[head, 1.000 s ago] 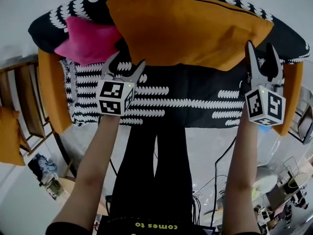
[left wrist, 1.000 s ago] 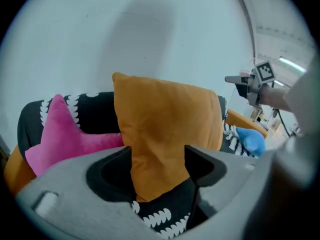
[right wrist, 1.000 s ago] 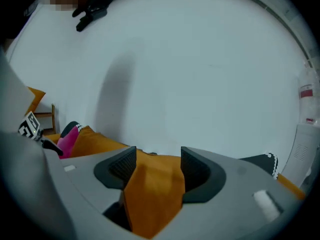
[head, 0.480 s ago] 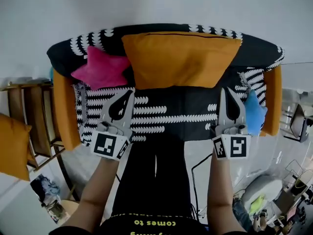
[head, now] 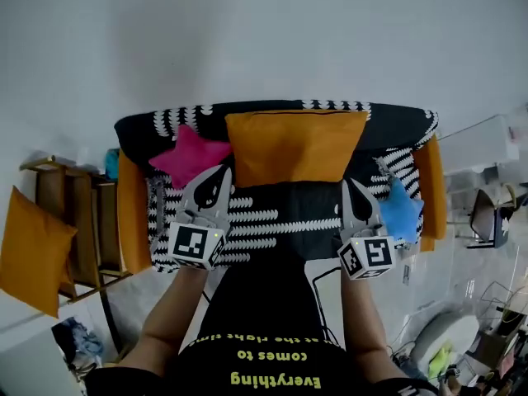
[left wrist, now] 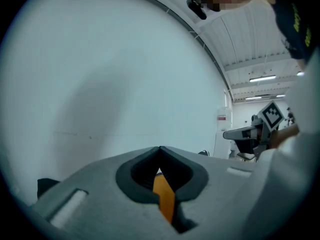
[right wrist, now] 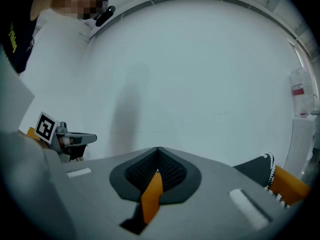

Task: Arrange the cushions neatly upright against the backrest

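head view: the left hand-held gripper (head: pixel 219 172) and the right hand-held gripper (head: pixel 351 185) are both fully closed and hold nothing, each poised over the front of the sofa seat, clear of every cushion. ahead of them and between them the large orange cushion (head: pixel 295 147) stands upright and square against the backrest (head: pixel 280 110). the pink star cushion (head: pixel 191 155) leans on the backrest just ahead of the left hand-held gripper. the blue star cushion (head: pixel 400 211) sits just outboard of the right hand-held gripper, seemingly low on the seat by the sofa arm and not against the backrest. a second orange cushion (head: pixel 33 250) lies well outboard of the left hand-held gripper, off the sofa. left gripper view: jaws together, nothing between them, pale wall (left wrist: pixel 125 74) beyond. right gripper view: jaws together and empty; the sofa's patterned edge (right wrist: pixel 265 166) shows to one side. assessment: two cushions are placed; the blue star appears outstanding. the next move likely calls for the right hand-held gripper to open, take the soft star by a point, and stand it at the backrest.
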Demonstrator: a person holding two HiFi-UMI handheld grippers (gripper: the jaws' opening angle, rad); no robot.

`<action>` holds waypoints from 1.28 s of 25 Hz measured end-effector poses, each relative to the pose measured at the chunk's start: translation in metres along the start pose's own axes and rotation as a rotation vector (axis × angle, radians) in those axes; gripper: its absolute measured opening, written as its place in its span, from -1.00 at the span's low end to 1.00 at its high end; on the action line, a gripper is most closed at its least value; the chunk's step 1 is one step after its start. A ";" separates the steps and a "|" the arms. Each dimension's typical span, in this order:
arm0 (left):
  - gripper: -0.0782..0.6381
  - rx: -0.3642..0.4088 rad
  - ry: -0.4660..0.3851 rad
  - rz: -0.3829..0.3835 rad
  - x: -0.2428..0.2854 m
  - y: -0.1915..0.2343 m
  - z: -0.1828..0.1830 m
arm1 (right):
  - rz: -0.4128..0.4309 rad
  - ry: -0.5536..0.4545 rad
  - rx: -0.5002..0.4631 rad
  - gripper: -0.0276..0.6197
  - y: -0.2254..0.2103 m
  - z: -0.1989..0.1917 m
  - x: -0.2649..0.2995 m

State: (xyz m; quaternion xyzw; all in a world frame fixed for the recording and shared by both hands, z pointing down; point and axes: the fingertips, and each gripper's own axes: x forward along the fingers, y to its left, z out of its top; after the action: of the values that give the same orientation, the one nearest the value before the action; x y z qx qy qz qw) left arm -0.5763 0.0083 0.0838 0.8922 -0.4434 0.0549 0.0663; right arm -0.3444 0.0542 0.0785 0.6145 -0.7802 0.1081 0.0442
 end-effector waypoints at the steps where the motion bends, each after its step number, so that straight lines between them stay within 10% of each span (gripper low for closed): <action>1: -0.79 0.005 0.000 -0.003 -0.002 -0.002 0.007 | 0.007 -0.008 -0.001 -0.88 0.003 0.009 -0.003; 21: -0.79 -0.005 -0.004 0.033 -0.028 -0.005 0.050 | 0.052 -0.075 0.028 -0.88 0.038 0.062 -0.015; 32: -0.79 0.050 0.013 0.073 0.012 -0.107 0.053 | 0.166 -0.126 0.081 -0.88 -0.032 0.072 -0.064</action>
State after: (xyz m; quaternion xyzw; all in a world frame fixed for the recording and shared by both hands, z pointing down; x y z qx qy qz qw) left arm -0.4813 0.0544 0.0262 0.8763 -0.4740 0.0742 0.0451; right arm -0.2934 0.0922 -0.0010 0.5549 -0.8245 0.1038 -0.0389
